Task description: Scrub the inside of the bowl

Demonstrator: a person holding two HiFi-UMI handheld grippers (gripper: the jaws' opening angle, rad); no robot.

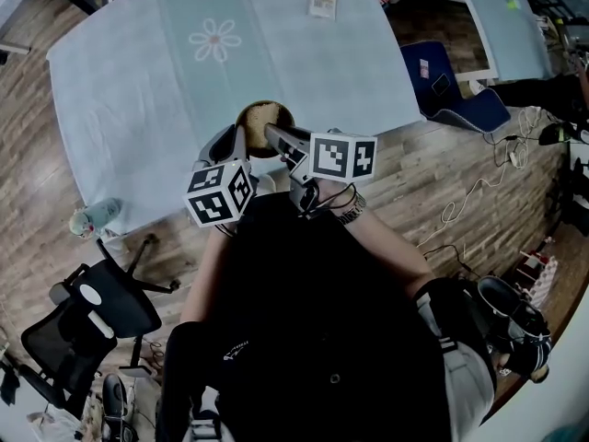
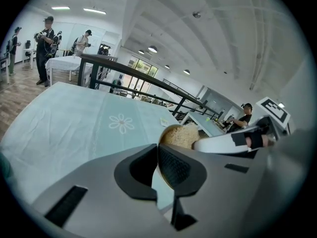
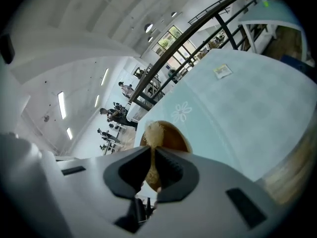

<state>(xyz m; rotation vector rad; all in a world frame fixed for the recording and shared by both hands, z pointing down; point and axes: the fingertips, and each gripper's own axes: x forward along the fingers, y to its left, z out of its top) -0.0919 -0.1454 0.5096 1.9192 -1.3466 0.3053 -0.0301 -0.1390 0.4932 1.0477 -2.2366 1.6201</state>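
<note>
Bowl [image 3: 177,137] rim sits pinched between left fingers [image 2: 174,166], scrubber [image 3: 152,132] between right fingers [image 3: 169,170].

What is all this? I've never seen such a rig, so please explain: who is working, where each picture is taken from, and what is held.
No robot here: a person holds a two-jaw gripper in each hand; the patterned cubes are parts of them. One picture looks down from the person's head, the others along each gripper's jaws. On the cloth-covered table stands a brown bowl. The left gripper is clamped on its rim; the right gripper grips a pale fibrous scrubber inside it.
</note>
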